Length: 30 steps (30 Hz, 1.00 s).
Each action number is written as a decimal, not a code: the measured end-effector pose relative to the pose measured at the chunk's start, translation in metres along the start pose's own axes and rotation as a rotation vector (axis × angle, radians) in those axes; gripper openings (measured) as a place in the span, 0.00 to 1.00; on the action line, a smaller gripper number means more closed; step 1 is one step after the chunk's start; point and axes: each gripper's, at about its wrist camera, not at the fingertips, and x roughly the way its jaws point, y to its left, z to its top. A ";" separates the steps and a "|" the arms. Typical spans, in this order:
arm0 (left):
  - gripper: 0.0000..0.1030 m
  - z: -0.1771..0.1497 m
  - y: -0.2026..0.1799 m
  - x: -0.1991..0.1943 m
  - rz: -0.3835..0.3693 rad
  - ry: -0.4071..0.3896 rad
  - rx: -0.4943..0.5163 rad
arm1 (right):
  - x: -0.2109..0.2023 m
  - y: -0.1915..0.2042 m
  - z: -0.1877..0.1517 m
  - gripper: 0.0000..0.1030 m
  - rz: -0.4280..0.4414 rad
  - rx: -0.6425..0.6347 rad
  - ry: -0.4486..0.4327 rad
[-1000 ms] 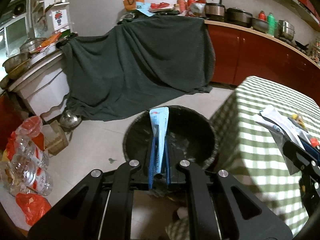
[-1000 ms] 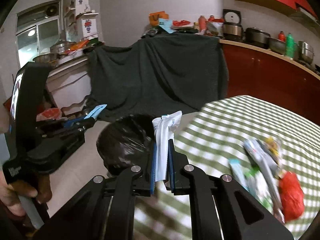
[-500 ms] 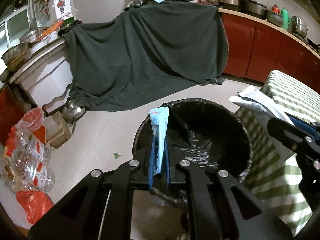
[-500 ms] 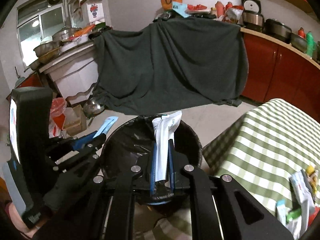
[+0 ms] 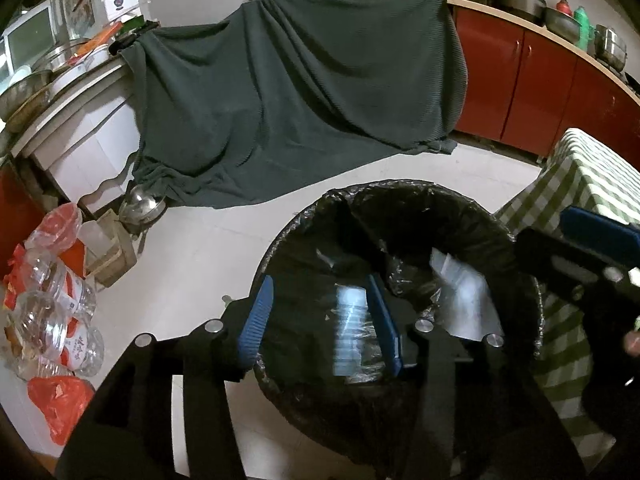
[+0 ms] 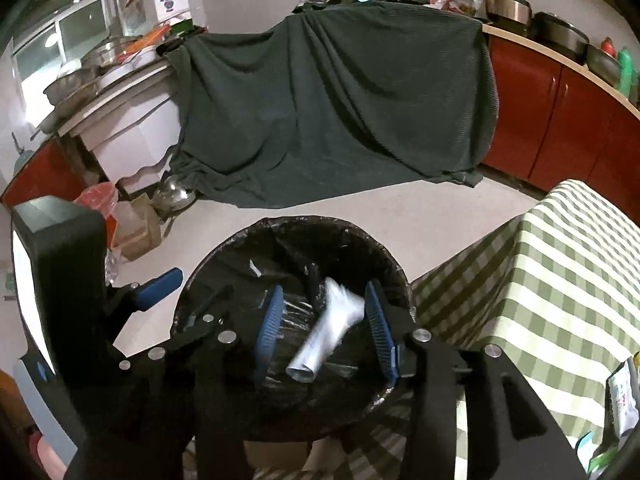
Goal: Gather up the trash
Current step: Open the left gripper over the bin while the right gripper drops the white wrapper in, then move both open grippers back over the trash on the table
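Left gripper (image 5: 320,320) over the black-lined trash bin (image 5: 520,248), jaws just spread apart, blue wrapper (image 5: 352,332) loose between the pads and blurred, inside the bin mouth. Right gripper (image 6: 324,328) over the same bin, jaws likewise just opened, white wrapper (image 6: 328,328) free between them, tilted, blurred. Pale tiled floor (image 6: 440,208) beneath; green checked tablecloth (image 6: 560,280) just beside the bin on the right. Dark green cloth (image 6: 340,100) draped behind, red cabinets (image 6: 560,120) along the wall, plastic bottles (image 5: 52,320) at far left.
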 end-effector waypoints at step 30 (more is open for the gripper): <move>0.52 -0.035 -0.089 -0.131 -0.188 -0.069 0.066 | -0.172 -0.118 -0.107 0.47 -0.298 0.120 -0.170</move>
